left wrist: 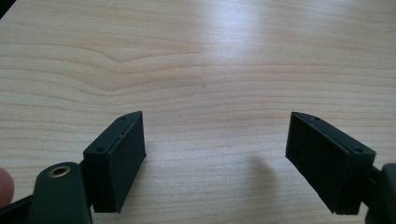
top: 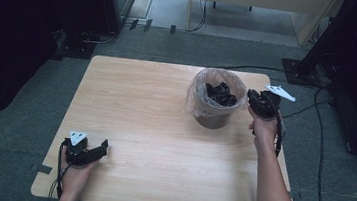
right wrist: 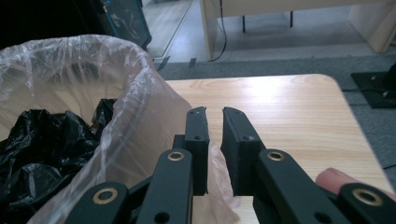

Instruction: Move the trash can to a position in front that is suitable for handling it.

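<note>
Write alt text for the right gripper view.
The right gripper reaches along the clear plastic liner of a bin holding a crumpled black bag, its jaws nearly together around a fold of that liner. Behind lies the wooden table.

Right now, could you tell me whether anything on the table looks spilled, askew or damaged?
Nothing stands out. The bin stands upright on the table, its clear liner folded over the rim, and the black bag sits inside it.

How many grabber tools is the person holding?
2. The left gripper sits at the table's near left corner, fingers wide apart. The right gripper is beside the bin with the clear liner, at its right rim.
</note>
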The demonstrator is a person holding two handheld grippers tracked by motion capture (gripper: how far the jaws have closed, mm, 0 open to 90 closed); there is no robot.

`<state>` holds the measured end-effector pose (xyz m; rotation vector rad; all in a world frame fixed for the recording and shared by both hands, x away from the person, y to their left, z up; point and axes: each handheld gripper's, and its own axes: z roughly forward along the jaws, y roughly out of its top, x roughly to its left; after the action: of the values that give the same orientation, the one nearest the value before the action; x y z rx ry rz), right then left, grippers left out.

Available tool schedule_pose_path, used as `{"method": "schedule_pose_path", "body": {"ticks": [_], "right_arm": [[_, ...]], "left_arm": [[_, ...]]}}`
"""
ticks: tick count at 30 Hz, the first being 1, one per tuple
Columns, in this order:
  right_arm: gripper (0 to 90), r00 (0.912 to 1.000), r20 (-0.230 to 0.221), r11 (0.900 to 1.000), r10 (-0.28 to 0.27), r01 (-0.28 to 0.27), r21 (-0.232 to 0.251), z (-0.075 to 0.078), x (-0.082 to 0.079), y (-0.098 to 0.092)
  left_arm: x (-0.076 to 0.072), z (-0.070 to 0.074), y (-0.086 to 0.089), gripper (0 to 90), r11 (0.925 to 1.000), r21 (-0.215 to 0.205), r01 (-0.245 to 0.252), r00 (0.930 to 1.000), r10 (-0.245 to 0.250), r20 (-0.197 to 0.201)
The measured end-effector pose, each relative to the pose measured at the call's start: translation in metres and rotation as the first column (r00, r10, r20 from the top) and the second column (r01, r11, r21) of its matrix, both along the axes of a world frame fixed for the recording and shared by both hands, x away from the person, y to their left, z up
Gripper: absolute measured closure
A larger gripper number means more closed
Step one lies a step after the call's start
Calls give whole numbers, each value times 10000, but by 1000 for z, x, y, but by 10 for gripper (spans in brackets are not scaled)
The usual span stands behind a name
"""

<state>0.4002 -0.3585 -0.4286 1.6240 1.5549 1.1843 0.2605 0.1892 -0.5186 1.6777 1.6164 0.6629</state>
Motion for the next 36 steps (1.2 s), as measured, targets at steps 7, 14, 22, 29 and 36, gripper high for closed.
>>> {"method": "schedule_pose_path", "body": {"ticks": [7, 14, 22, 29, 36], "right_arm": [[847, 9984, -182, 9978, 536, -543, -391, -11, 3, 13], [847, 9962, -63, 9959, 872, -873, -224, -18, -3, 22], [792, 9813, 4, 9796, 1924, -1920, -594, -17, -10, 51], [795, 9696, 25, 9671, 2446, -2438, -726, -18, -14, 79], [795, 9675, 155, 9675, 2522, -2519, -205, -19, -18, 101]], "left_arm": [[1, 2, 7, 225, 9993, -33, -383, 9990, 384, 215], [8, 8, -3, 244, 9985, -391, -375, 9984, 391, 407], [23, 18, -28, 378, 9998, -106, -154, 9969, 162, 773], [45, 26, -48, 410, 9988, -472, 152, 9961, -110, 879], [66, 31, -75, 436, 9995, -209, 253, 9915, -224, 1280]]}}
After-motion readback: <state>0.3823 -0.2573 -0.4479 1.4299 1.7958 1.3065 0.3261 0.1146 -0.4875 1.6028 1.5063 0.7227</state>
